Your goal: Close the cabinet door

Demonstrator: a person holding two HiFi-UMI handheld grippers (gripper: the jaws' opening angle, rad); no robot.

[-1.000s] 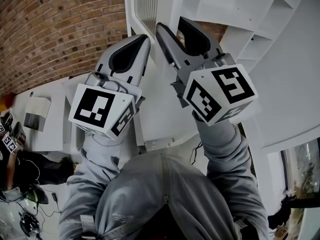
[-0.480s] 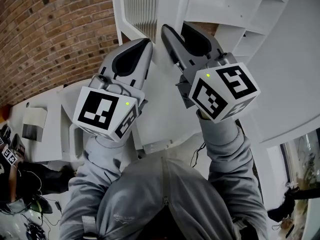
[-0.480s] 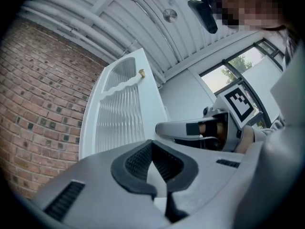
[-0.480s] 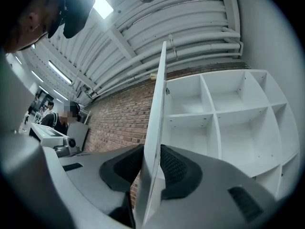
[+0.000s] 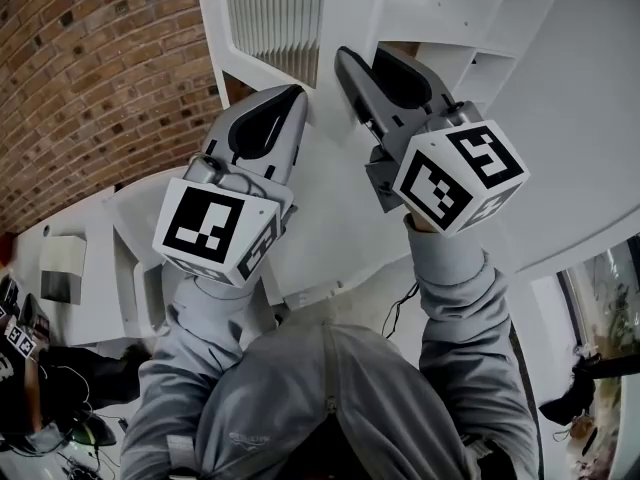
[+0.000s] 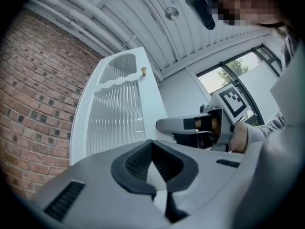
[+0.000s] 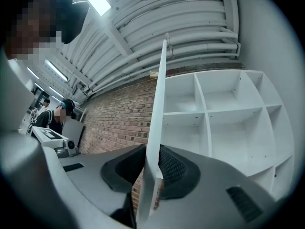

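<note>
Cabinet door (image 7: 159,94) between closing, upraised right claw (image 7: 151,165)

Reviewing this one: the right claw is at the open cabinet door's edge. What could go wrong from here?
1. The right claw has just been closing on the thin edge of the cabinet door; with so narrow a grip it may slip as the door swings.
2. Left clamped there, it could get caught between door and shelves at closing.
3. The left claw, shut near the ribbed face, could bump it.
</note>
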